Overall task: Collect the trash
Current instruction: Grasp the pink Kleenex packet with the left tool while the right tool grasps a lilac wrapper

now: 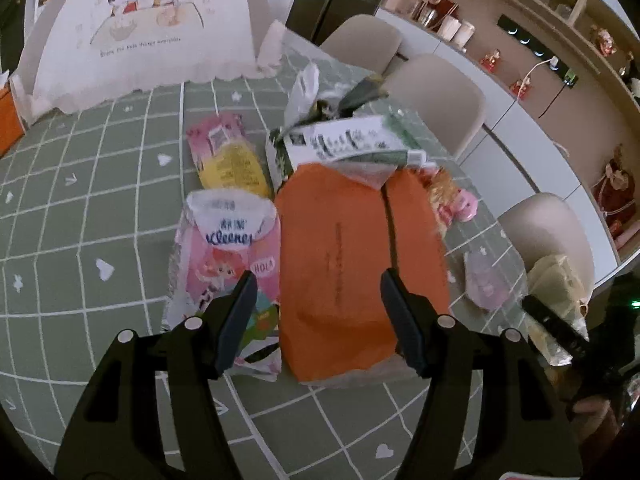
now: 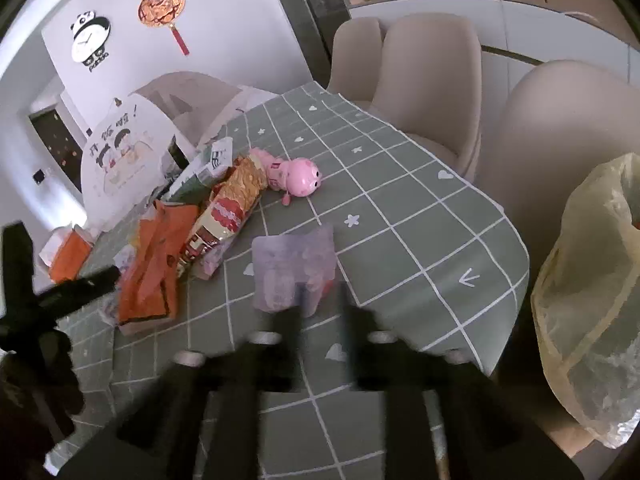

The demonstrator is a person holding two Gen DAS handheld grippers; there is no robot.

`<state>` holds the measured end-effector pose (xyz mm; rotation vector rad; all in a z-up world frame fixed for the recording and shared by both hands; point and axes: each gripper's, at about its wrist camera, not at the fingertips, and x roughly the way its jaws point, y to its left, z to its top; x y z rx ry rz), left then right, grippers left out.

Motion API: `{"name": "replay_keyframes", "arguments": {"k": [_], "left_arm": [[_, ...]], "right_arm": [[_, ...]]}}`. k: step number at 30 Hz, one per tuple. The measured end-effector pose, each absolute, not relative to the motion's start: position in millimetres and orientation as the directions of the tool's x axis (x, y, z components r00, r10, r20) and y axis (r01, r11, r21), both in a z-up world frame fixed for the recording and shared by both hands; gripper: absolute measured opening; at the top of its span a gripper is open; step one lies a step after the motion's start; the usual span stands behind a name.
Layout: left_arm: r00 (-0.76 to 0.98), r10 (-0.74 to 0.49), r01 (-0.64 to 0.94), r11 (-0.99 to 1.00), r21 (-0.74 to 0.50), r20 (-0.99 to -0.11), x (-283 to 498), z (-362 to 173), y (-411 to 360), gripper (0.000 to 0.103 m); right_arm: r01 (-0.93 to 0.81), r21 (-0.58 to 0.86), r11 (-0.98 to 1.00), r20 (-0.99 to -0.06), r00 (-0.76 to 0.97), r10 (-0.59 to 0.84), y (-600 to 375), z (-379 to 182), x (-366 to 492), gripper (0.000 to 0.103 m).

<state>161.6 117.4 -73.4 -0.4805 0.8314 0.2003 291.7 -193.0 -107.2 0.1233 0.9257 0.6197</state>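
My left gripper (image 1: 318,312) is open, its jaws on either side of the near end of an orange paper package (image 1: 352,256) lying on the table. A pink Kleenex wrapper (image 1: 224,264) lies to its left, a pink-yellow packet (image 1: 228,156) and a white-green carton (image 1: 344,140) behind. My right gripper (image 2: 320,300) is motion-blurred; its jaws stand slightly apart at the near edge of a translucent purple wrapper (image 2: 294,266). A yellowish plastic bag (image 2: 592,300) hangs at the right. The orange package (image 2: 154,264) and a gold-red snack bag (image 2: 228,208) also show in the right wrist view.
A pink pig toy (image 2: 298,176) lies on the green checked tablecloth (image 2: 400,208). A white cartoon food cover (image 1: 152,28) stands at the back. Beige chairs (image 2: 424,80) line the table's right side, and an orange tissue box (image 2: 70,254) sits at the left.
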Motion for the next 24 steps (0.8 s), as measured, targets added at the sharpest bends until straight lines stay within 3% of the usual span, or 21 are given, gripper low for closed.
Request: {"name": "replay_keyframes", "arguments": {"k": [7, 12, 14, 16, 20, 24], "left_arm": [[0.666, -0.010, -0.362, 0.870, -0.335, -0.746, 145.3, -68.1, 125.1, 0.061], [0.653, -0.012, -0.370, 0.867, -0.333, -0.758, 141.1, -72.9, 126.5, 0.061], [0.650, -0.005, -0.378, 0.866, -0.328, -0.760, 140.3, -74.1, 128.3, 0.061], [0.647, 0.006, -0.393, 0.860, -0.326, -0.763, 138.9, -75.2, 131.4, 0.061], [0.643, 0.030, -0.417, 0.852, -0.316, -0.765, 135.6, -75.9, 139.5, 0.061], [0.646, 0.056, -0.435, 0.846, -0.307, -0.761, 132.5, -74.3, 149.4, 0.061]], "right_arm": [[-0.427, 0.347, 0.835, -0.736, 0.428, 0.525, -172.8, -129.4, 309.2, 0.040], [-0.523, 0.219, 0.824, -0.743, 0.458, 0.488, -142.9, -128.9, 311.7, 0.039], [-0.566, 0.199, 0.800, -0.751, 0.437, 0.496, -132.8, -128.4, 311.6, 0.033], [-0.611, 0.148, 0.778, -0.765, 0.428, 0.481, -122.2, -127.0, 305.2, 0.013], [-0.649, 0.155, 0.745, -0.752, 0.411, 0.516, -119.3, -118.6, 289.7, 0.005], [-0.631, 0.208, 0.747, -0.720, 0.418, 0.554, -132.3, -102.9, 283.7, 0.005]]}}
